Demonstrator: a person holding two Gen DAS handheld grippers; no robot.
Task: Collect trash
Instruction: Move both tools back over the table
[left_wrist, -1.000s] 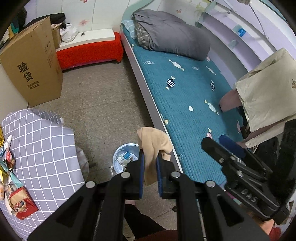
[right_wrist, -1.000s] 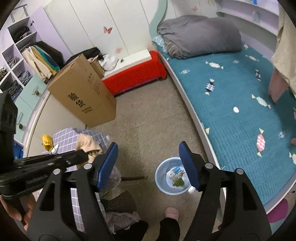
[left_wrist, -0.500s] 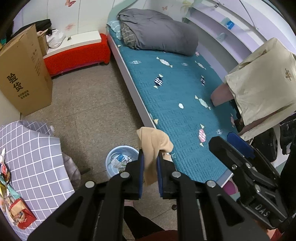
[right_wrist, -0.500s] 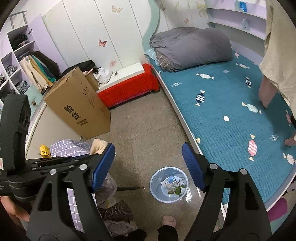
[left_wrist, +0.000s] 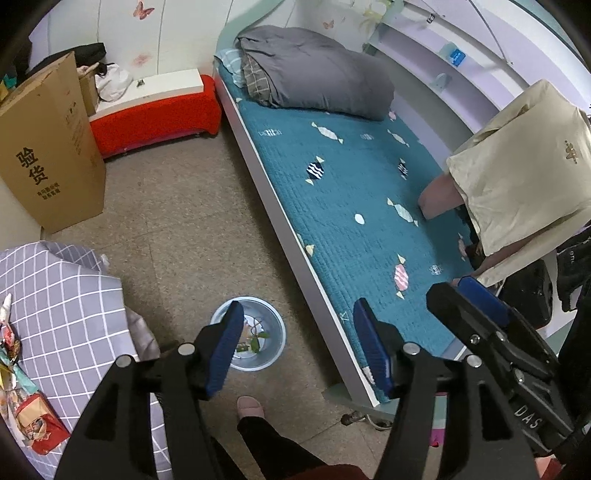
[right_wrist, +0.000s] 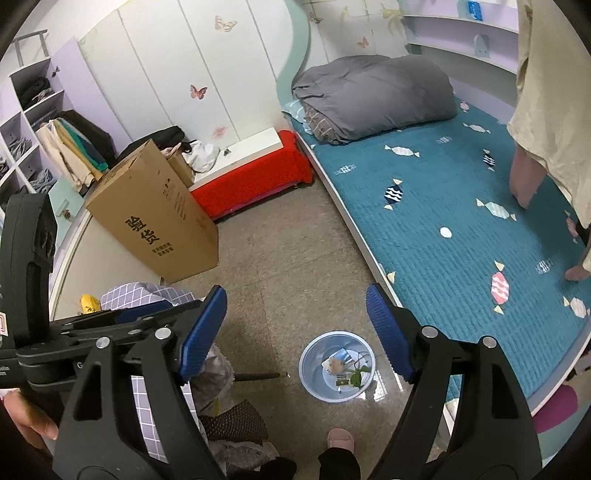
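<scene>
A second ago the left gripper (left_wrist: 295, 339) pinched a limp beige scrap of cloth or paper between its blue pads; now nothing is between them and its jaws are opening, standing well apart. The scrap has gone from the gripper, and a small tan piece (right_wrist: 335, 365) now lies inside the blue bin (right_wrist: 308, 369), among the other trash (right_wrist: 351, 374): a blue-and-white wrapper, a green leafy bit and a small printed packet. From the left wrist view the bin (left_wrist: 275, 321) is partly hidden behind the gripper's left pad, so the tan piece cannot be made out there.

The bin stands upright on the speckled floor (left_wrist: 177, 221), its round mouth facing up, between the foot-end corner of the bed (left_wrist: 351, 206) and the grey checked cover (left_wrist: 62, 295) at the left. The tan piece is crumpled and too small for its long axis to be told; it sits toward the bin's left side, touching the wrapper.

The right gripper (right_wrist: 295, 328) hangs over the floor with its jaws wide and opening slightly, nothing between them; it has risen a little, and the bin shows lower and smaller between its fingers than before. The left gripper's black body crosses the left edge of the right wrist view, with a hand (right_wrist: 26, 417) under it.

A pink slipper (right_wrist: 341, 439) and dark trouser leg stand just beside the bin's near edge. A tall cardboard box (right_wrist: 155, 218) leans near the red bench (right_wrist: 251, 184).
</scene>
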